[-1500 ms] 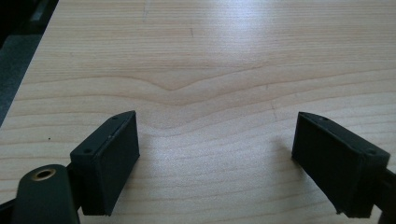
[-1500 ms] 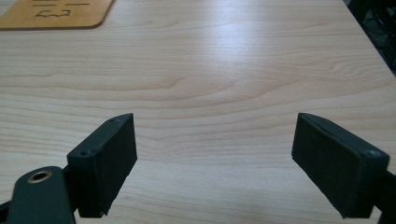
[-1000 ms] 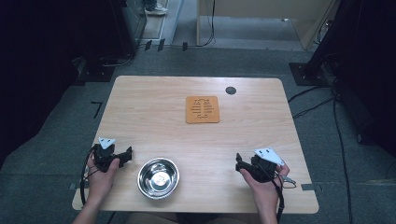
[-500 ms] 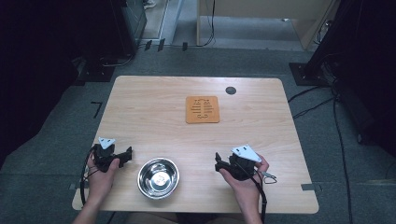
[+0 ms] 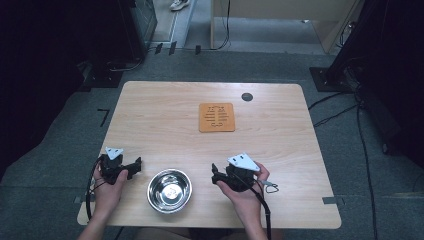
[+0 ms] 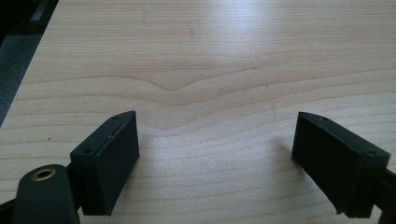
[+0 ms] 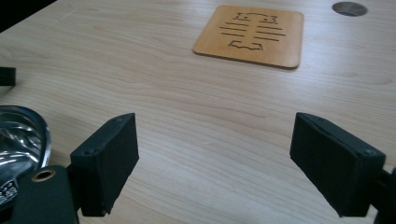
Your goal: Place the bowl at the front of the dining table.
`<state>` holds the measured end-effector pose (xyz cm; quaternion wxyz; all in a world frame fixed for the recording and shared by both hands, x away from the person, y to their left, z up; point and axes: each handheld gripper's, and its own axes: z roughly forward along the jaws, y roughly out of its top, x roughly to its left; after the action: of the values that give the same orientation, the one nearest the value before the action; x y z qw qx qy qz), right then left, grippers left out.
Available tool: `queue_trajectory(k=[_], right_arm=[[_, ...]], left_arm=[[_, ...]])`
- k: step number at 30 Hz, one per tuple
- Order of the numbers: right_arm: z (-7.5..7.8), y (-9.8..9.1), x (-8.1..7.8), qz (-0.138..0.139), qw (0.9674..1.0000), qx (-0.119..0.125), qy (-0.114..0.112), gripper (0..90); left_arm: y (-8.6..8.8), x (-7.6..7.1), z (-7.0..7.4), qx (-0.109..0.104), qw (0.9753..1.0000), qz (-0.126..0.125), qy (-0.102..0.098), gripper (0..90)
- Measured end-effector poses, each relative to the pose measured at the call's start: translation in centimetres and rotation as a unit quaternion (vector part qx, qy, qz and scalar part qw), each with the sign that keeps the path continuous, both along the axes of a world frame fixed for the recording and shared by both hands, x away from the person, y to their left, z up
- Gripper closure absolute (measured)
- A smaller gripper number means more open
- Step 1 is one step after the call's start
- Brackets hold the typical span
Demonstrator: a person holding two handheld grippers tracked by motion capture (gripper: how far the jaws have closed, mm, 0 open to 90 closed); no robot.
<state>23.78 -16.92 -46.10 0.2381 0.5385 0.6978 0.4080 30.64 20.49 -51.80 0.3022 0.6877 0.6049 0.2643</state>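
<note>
A shiny steel bowl (image 5: 170,189) sits near the table's front edge, between the two hands; its rim (image 7: 18,140) shows at the left of the right gripper view. An orange wooden coaster (image 5: 216,117) with cut slots lies at the table's middle back, also ahead in the right gripper view as the coaster (image 7: 250,35). My left gripper (image 5: 136,165) rests left of the bowl, open, nothing between its jaws (image 6: 215,158). My right gripper (image 5: 215,176) is right of the bowl, open and empty (image 7: 215,163), pointing left toward it.
The wooden table (image 5: 165,125) is bare across its middle and left. A small dark round grommet (image 5: 247,96) sits at the back right of the table. Cables trail from both grippers off the front edge. Dark floor and equipment surround the table.
My right gripper has moved left along the front of the table, closer to the bowl. The left gripper and the bowl have stayed put.
</note>
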Motion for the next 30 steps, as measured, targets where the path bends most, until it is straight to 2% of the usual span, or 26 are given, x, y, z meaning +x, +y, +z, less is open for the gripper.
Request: queue_trajectory(k=[9,16,23,30], right_arm=[[-0.4,2.8,0.0,0.035,0.9994,0.001,0.006,16.4],[-0.8,4.4,-0.2,0.05,0.9986,0.008,0.012,17.0],[-1.3,6.4,-0.3,0.077,0.9967,0.013,0.024,17.8],[-1.9,7.6,-0.6,0.096,0.9943,0.022,0.041,24.2]], left_arm=[[0.0,0.0,0.0,0.0,1.0,0.0,0.0,14.7],[0.0,0.0,0.0,0.0,1.0,0.0,0.0,14.7],[0.0,0.0,0.0,0.0,1.0,-0.001,0.0,14.7],[0.0,0.0,0.0,-0.001,1.0,0.0,-0.001,14.7]])
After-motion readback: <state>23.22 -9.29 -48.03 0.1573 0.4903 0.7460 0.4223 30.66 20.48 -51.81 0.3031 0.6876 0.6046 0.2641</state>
